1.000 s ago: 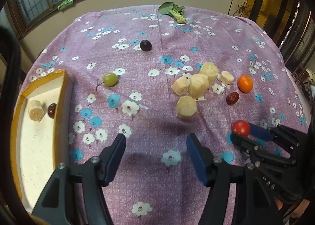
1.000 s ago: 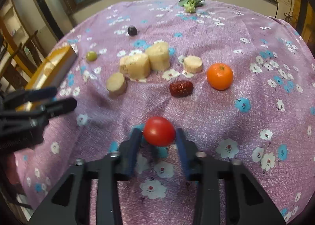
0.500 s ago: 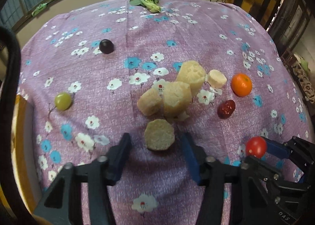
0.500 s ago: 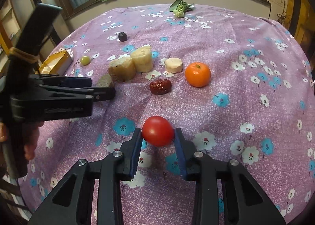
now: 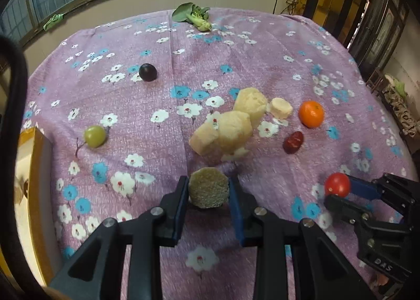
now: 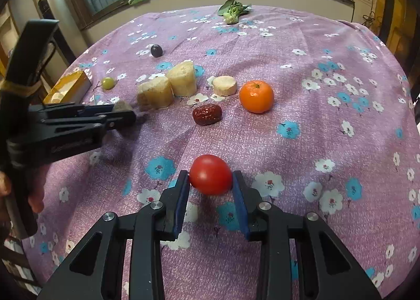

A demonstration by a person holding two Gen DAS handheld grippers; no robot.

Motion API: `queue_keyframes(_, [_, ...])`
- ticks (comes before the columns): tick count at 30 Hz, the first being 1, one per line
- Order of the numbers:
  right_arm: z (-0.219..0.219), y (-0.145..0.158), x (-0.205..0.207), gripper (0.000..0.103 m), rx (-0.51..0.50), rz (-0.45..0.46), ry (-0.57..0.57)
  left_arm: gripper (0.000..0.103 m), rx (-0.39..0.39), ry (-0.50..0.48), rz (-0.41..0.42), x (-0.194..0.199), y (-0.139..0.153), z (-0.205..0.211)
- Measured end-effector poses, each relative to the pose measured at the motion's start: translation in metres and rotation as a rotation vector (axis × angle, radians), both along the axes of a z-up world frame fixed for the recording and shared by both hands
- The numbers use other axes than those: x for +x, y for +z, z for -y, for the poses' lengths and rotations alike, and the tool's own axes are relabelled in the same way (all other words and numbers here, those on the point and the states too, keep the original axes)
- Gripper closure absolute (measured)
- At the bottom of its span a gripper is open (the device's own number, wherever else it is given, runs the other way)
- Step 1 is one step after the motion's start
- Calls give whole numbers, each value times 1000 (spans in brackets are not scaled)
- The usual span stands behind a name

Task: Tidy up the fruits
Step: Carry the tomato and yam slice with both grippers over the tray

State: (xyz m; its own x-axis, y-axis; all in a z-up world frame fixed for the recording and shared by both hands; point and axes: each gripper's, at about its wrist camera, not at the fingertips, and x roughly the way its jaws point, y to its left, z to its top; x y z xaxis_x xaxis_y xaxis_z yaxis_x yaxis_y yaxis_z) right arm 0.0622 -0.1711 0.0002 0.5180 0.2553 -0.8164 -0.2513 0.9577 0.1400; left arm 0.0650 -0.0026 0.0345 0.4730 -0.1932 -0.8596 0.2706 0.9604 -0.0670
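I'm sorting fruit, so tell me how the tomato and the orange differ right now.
The tomato is red and smooth; the orange is orange, bigger and dimpled. The tomato sits clamped in the right gripper; the orange lies free on the cloth, farther back. Both are roundish and whole.

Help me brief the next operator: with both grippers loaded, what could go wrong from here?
1. The left gripper, whose jaws have just been closing, pinches the banana slice at its fingertips only; soft fruit could crush or slip.
2. The right gripper holds the round tomato at its tips too; it may roll out.
3. The yellow tray lies far left, so both grippers could crowd each other on the way there.
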Motion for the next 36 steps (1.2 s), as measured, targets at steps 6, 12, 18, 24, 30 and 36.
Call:
queue_keyframes(6, [-3,7,-16,71,-24,6,-17,70,-76,-18,-4,-32,11,-11])
queue_keyframes(12, [-19,7,-33,71,-53,-11,-18,70,-96,-19,-11,-58,14,-25])
queue_keyframes(18, [-49,17,-38,71,-69,5,12,70,-102,2,-4,-72,21,-48])
queue_keyframes(24, [-100,32,-32,71,-77,32,83,70,-118,59,23,-73,35,-87])
queue_keyframes(30, [-158,44,-22,71,-77,62,171,70,-133,144,36,-71,43,-140])
queue_keyframes(36, [-216,52,-13,71,-58,78,264,70,-123,240,44,-71,42,-195])
